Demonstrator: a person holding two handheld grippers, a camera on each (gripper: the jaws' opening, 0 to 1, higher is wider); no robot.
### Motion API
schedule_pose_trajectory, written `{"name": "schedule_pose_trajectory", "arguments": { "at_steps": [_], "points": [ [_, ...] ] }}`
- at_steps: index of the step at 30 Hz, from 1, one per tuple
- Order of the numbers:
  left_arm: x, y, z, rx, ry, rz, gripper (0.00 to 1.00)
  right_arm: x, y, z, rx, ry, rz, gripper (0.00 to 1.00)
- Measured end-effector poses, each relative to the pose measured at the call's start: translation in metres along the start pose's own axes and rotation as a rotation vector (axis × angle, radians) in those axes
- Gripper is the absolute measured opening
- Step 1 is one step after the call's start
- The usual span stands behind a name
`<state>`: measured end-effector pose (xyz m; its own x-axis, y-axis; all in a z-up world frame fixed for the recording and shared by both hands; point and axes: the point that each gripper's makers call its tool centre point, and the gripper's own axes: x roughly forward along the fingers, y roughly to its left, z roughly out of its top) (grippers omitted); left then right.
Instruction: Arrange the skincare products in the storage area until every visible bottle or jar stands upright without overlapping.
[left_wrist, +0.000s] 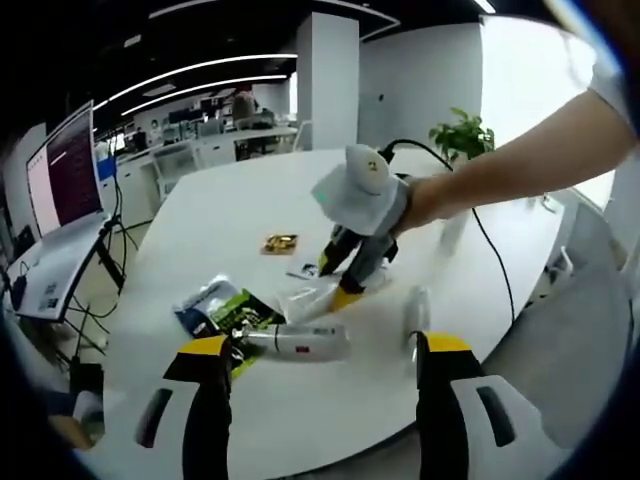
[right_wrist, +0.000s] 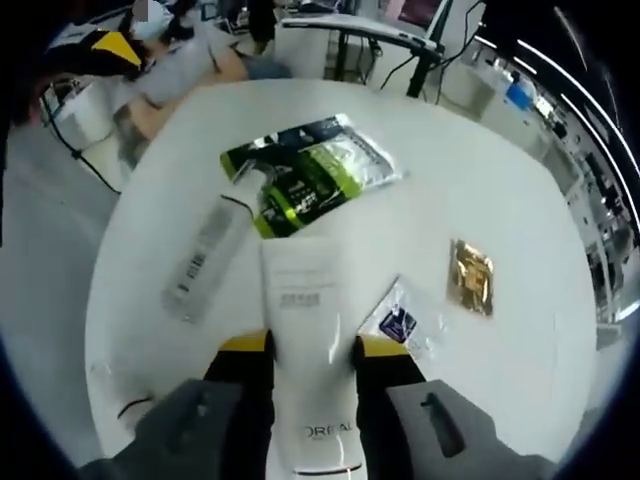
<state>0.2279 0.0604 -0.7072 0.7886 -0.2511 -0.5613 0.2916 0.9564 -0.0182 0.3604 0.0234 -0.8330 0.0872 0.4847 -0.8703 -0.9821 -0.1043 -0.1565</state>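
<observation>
**White round desk, tube gripped, bottle lying flat**

Office space with ceiling light strips and a potted plant (left_wrist: 462, 135) surrounds a round white desk (left_wrist: 240, 210). In the right gripper view, the right gripper (right_wrist: 311, 352) has its yellow-tipped fingers (right_wrist: 243, 344) clamped on a white tube (right_wrist: 306, 320), which lies along the fingers and reaches out over the desk. Just beside the tube are a small clear sachet (right_wrist: 402, 322) and, further off, a gold sachet (right_wrist: 471, 277). Beyond the tube's end lies a green and black pouch (right_wrist: 310, 178), with a clear bottle (right_wrist: 206, 252) on its side next to it. In the left gripper view, the left gripper (left_wrist: 322, 350) hangs above the desk with its fingers (left_wrist: 203, 348) apart, the bottle lying between them further out.
</observation>
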Motion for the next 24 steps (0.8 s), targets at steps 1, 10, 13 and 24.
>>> {"name": "schedule_pose_trajectory", "arguments": {
  "at_steps": [1,10,13,24],
  "points": [
    [0.000,0.000,0.000,-0.001,0.000,-0.001,0.68,-0.001,0.000,0.000,0.001,-0.003,-0.007,0.30],
    [-0.002,-0.005,0.010,-0.004,-0.050,-0.018,0.70,-0.024,0.005,0.003,0.071,-0.097,-0.062,0.30],
    [-0.002,-0.005,0.010,-0.009,-0.054,-0.020,0.69,-0.031,0.007,0.002,0.085,-0.115,-0.082,0.30],
    [-0.005,-0.002,0.013,-0.038,-0.068,-0.011,0.68,-0.068,0.015,0.016,0.050,-0.194,-0.166,0.29]
  ]
}}
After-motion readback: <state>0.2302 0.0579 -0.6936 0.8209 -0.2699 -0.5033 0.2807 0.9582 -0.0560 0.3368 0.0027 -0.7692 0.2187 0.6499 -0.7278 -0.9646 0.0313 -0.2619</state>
